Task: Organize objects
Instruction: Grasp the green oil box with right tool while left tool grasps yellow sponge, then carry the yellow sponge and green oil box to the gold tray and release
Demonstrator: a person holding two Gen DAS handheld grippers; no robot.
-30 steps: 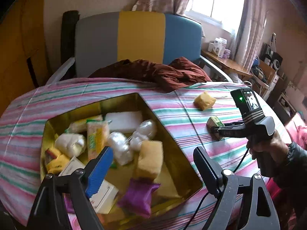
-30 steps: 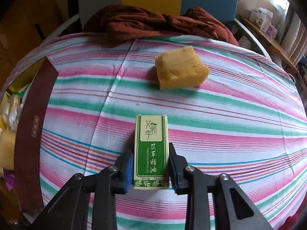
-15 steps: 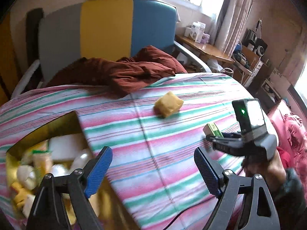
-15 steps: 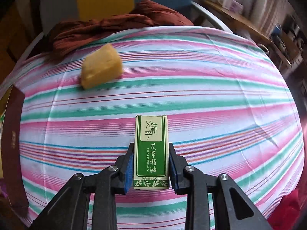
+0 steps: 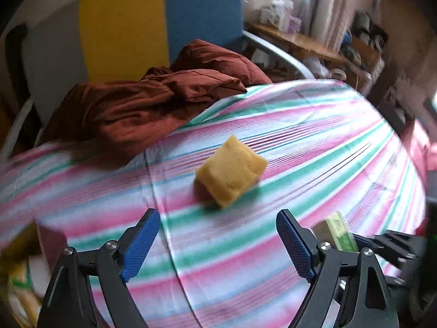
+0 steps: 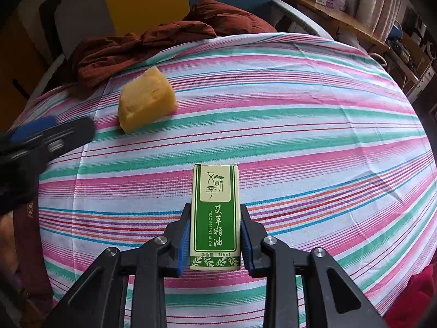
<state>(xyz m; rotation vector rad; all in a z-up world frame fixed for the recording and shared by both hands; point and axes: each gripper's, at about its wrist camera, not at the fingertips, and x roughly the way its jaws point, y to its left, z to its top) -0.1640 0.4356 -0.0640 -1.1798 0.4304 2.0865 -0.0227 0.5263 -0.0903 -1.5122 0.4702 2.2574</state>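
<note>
A yellow sponge block (image 5: 230, 170) lies on the striped tablecloth (image 5: 314, 142), a little ahead of my left gripper (image 5: 215, 239), which is open and empty. The sponge also shows in the right wrist view (image 6: 146, 103), far left. My right gripper (image 6: 215, 239) is shut on a green essential-oil box (image 6: 215, 216) and holds it above the cloth. The box also shows in the left wrist view (image 5: 341, 232), at the lower right. The left gripper's fingers (image 6: 46, 136) enter the right wrist view from the left.
A crumpled dark red cloth (image 5: 153, 101) lies at the table's far edge, before a grey, yellow and blue chair back (image 5: 123, 27). The gold box's edge with packets (image 5: 21, 273) is at the lower left. A cluttered wooden shelf (image 6: 355, 24) stands far right.
My left gripper has swung right, from over the gold box to facing the yellow sponge, and moved closer to it. The right gripper still holds the green box, now turned back slightly.
</note>
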